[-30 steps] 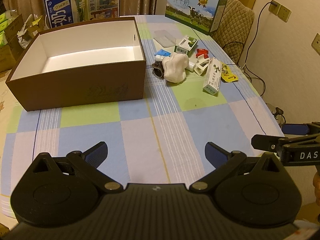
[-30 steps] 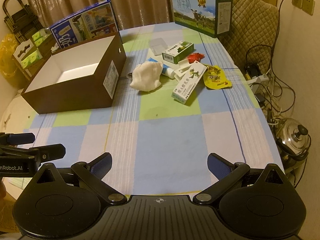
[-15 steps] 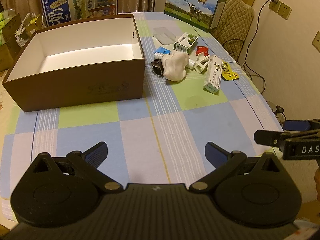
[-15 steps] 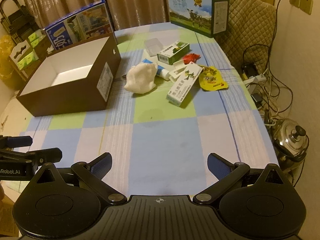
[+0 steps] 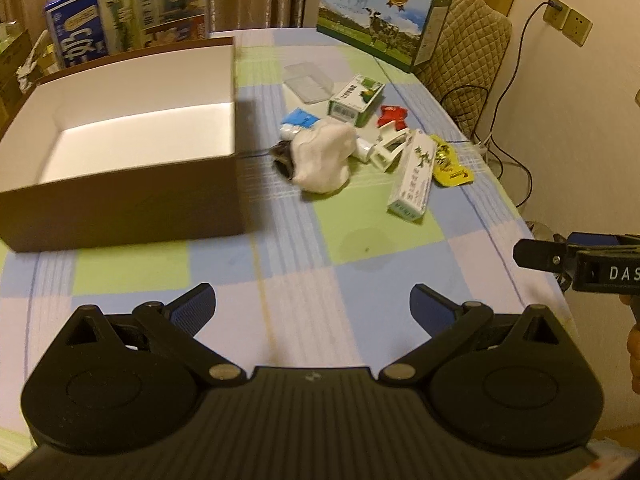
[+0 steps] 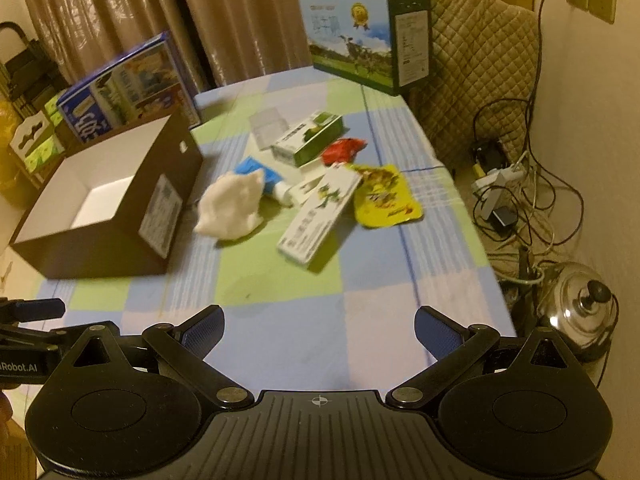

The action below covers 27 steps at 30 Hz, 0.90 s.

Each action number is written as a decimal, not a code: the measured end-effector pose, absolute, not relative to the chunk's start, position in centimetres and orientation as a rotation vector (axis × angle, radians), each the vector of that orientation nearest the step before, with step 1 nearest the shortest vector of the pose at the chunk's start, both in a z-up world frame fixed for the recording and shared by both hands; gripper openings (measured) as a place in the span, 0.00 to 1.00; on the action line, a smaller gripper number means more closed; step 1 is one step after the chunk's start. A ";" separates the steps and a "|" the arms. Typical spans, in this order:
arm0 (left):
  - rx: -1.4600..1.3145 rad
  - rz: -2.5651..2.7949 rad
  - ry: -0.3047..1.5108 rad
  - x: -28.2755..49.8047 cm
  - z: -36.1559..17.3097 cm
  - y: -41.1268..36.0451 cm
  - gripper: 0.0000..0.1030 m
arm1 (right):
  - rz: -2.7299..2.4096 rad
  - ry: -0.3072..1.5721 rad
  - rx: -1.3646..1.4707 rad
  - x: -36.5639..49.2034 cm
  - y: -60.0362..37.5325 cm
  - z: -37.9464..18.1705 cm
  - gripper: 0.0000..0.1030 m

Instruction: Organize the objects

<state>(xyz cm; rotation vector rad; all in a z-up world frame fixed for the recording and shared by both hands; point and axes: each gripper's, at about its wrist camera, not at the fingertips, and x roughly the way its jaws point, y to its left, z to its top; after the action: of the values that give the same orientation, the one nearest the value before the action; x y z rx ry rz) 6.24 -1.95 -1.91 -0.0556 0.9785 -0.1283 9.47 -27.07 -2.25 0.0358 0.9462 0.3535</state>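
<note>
1. Starting out seems the fair reading of this step: the brown box on the left of the worktop is open with nothing inside its white interior, and every loose item lies on the cloth to its right.
2. Just beside the box's right wall sits the pile: a white crumpled cloth, a long white carton nearer the right edge, a yellow pouch just beside it, a green-and-white carton, a red packet, a blue-ended tube and a clear plastic lid at the far end.
3. Next, I judge, one claw must travel forward to the pile; the cloth or the long carton lies nearest and least covered.
4. Left claw hovers over the near worktop, spread wide, holding and touching nothing.
5. Right claw is likewise spread wide and bare, above the near edge, well apart from the pile.
</note>
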 end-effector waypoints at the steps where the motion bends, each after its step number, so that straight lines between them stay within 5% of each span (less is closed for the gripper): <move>1: -0.056 -0.130 0.978 6.7 -2.0 -2.4 0.99 | 0.353 0.944 0.041 10.1 -27.5 -2.3 0.96; 8: -0.057 -0.144 0.981 10.2 -3.2 -5.5 0.98 | 0.326 0.947 0.065 14.0 -30.7 -3.6 0.85; 27: 0.156 -0.285 0.970 20.7 -8.4 -16.1 0.86 | 0.275 0.988 0.091 20.3 -36.3 -7.0 0.79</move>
<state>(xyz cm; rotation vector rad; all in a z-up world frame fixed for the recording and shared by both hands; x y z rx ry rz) 20.74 -16.11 -8.35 0.1562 0.9701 -0.2851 20.30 -36.26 -7.04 0.0913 0.9878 0.2754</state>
